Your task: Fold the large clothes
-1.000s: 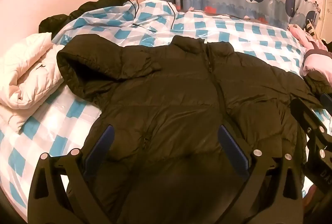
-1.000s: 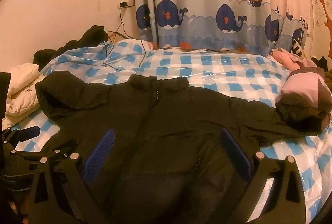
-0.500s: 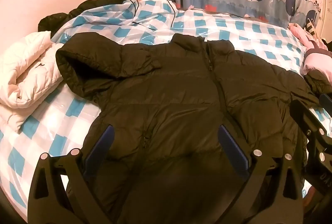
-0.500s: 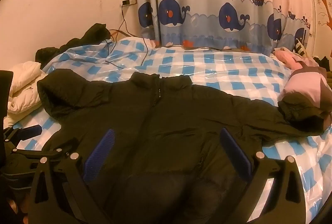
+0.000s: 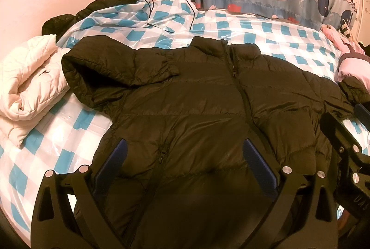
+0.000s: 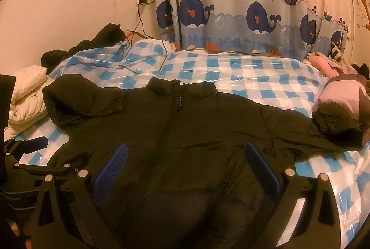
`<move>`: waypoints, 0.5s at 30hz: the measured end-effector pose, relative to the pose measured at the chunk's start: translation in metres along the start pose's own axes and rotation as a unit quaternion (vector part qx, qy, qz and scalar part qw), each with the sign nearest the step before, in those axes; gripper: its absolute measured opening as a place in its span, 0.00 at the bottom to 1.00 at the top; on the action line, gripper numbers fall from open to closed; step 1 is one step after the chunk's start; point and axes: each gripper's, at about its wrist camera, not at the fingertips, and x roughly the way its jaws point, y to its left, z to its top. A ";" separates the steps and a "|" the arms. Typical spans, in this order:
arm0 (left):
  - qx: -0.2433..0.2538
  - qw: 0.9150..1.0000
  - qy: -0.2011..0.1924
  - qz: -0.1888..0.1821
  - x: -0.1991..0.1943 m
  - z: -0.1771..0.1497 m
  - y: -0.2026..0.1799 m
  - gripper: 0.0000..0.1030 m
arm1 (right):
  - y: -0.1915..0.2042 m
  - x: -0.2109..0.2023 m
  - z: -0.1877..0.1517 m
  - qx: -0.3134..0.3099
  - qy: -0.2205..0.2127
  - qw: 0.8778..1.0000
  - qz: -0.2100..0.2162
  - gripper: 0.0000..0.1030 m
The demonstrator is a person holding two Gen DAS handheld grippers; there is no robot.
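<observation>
whale curtain point(image 6: 231, 18) at twelve o'clock, and a bed under a glossy blue-check plastic sheet point(image 6: 254, 78) fills my view. the black puffer jacket point(image 5: 196, 115) lies face up, zipped, collar toward twelve. its sleeve on the nine o'clock side is folded onto the chest; the three o'clock sleeve point(image 6: 289, 124) is stretched out. i judge it light, soft and slippery, so i'd pinch that cuff. left gripper point(image 5: 185, 165) and right gripper point(image 6: 185, 168) both hover spread wide, empty.
</observation>
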 end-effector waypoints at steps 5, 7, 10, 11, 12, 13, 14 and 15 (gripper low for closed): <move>0.000 1.000 0.000 0.000 0.000 0.001 0.000 0.93 | 0.002 0.000 -0.002 0.009 -0.012 1.000 0.011 0.95; 0.000 1.000 0.000 0.000 0.000 0.001 0.000 0.93 | 0.002 0.001 -0.002 0.006 -0.012 1.000 0.009 0.95; 0.000 1.000 0.000 0.000 -0.001 0.002 -0.001 0.93 | 0.003 0.002 -0.003 -0.001 -0.007 1.000 0.007 0.95; -0.001 1.000 0.001 0.000 -0.001 0.002 0.000 0.93 | 0.003 0.002 -0.003 -0.005 -0.003 1.000 0.005 0.95; -0.002 1.000 0.001 -0.001 0.000 0.001 0.000 0.93 | 0.004 0.002 -0.004 -0.006 -0.003 1.000 0.004 0.95; -0.002 1.000 0.002 -0.001 0.000 0.002 -0.001 0.93 | 0.004 0.002 -0.003 -0.011 -0.012 1.000 0.000 0.95; -0.003 1.000 0.002 -0.001 0.000 0.001 -0.001 0.93 | 0.005 0.002 -0.003 -0.013 -0.016 1.000 -0.001 0.95; -0.003 1.000 0.004 -0.002 0.001 0.001 -0.001 0.93 | 0.005 0.001 -0.004 -0.015 -0.022 1.000 -0.001 0.95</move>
